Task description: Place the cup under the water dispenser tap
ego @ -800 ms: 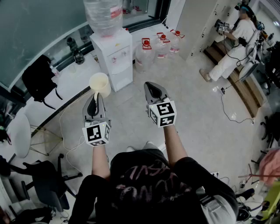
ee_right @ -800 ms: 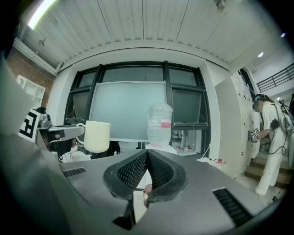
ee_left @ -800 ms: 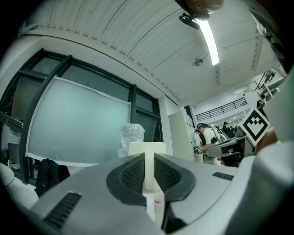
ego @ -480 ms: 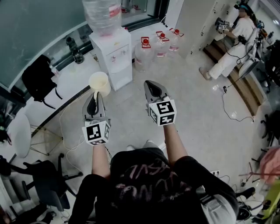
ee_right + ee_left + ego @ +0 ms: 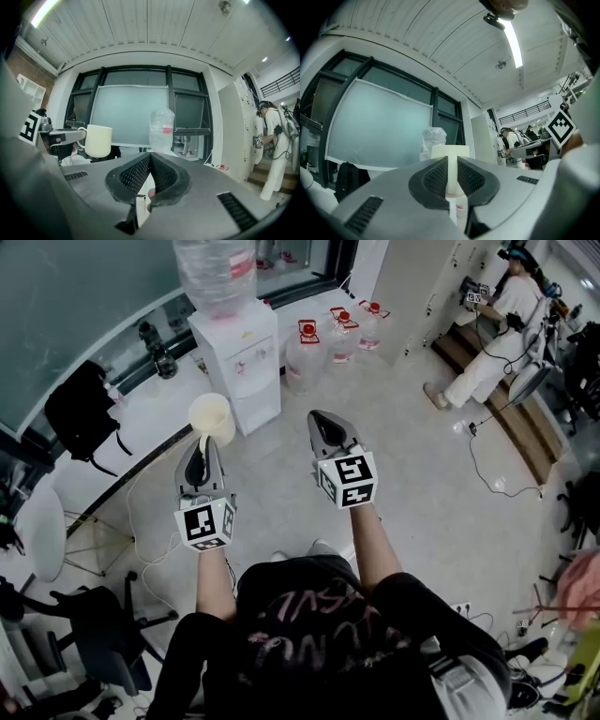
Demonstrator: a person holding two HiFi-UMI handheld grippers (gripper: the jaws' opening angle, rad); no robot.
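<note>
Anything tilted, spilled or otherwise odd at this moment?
Nothing stands out. The cup is upright, clamped by its handle in the left gripper; the water dispenser stands straight with its bottle on top.

No legible print anywhere; pink lettering on the dark shirt [image 5: 309, 610] unreadable.

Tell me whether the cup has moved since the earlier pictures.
No, not noticeably. In the head view the cup, gripped by the left gripper, keeps its place just left of the base of the water dispenser.
</note>
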